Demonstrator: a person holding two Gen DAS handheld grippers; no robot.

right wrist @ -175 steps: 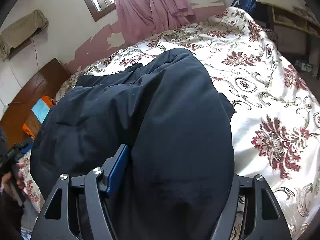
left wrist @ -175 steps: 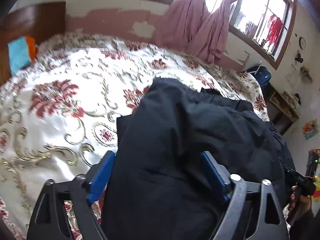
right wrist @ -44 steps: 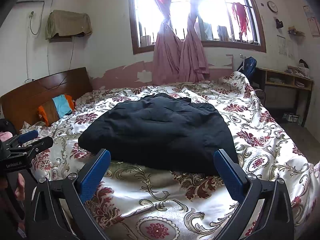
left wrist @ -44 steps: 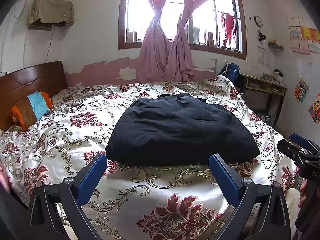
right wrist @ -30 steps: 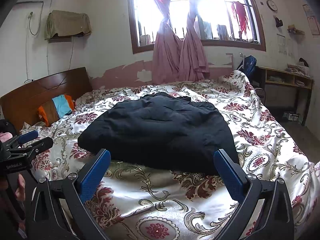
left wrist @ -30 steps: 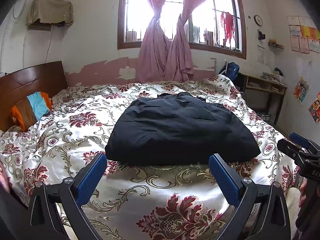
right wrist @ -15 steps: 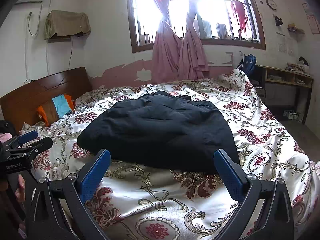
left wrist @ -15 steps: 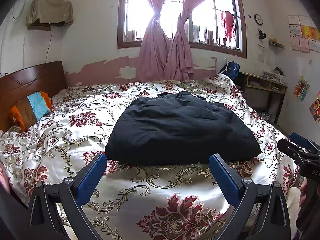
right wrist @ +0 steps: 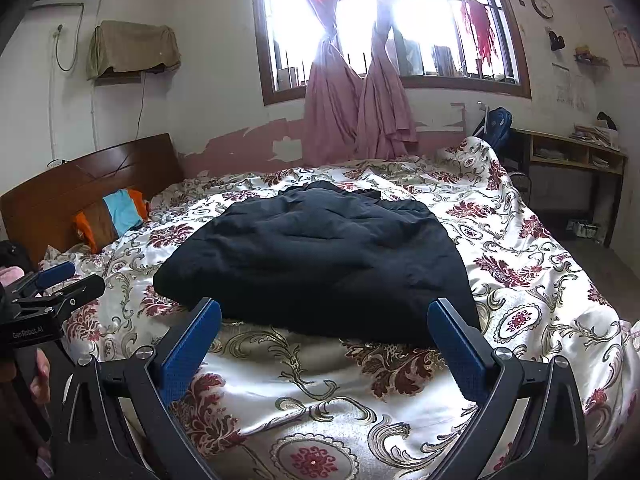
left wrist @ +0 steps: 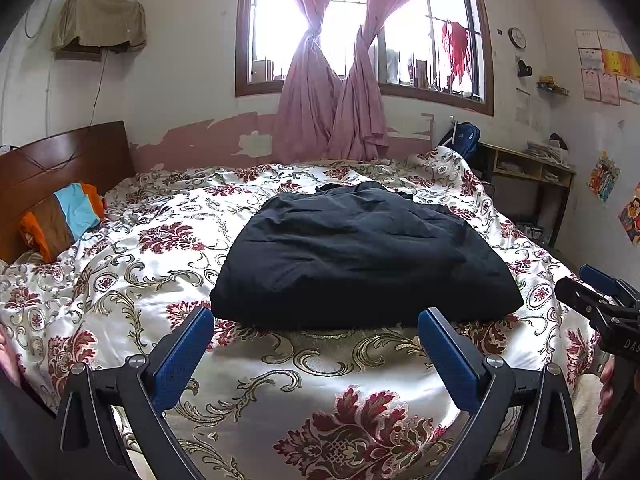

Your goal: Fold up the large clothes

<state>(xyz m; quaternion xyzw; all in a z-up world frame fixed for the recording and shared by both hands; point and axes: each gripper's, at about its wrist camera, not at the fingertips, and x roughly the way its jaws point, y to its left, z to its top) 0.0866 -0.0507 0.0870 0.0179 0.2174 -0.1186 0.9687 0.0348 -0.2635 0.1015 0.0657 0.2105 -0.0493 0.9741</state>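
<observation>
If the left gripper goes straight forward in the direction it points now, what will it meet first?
Probably the near edge of the folded black garment, lying between the open left gripper fingers' line. If the path dips lower, it would meet the floral bedspread first; depth is unclear.

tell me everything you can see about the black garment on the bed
The black garment is a large, dark piece that looks padded or quilted, with soft creases across its top. It lies folded into a thick, roughly rectangular bundle, flat in the middle of the floral bedspread, its near edge a rounded fold. A collar or hood-like part pokes out at the far end. Only the bedspread touches it. The left gripper and the right gripper are both open and apart from it.
</observation>
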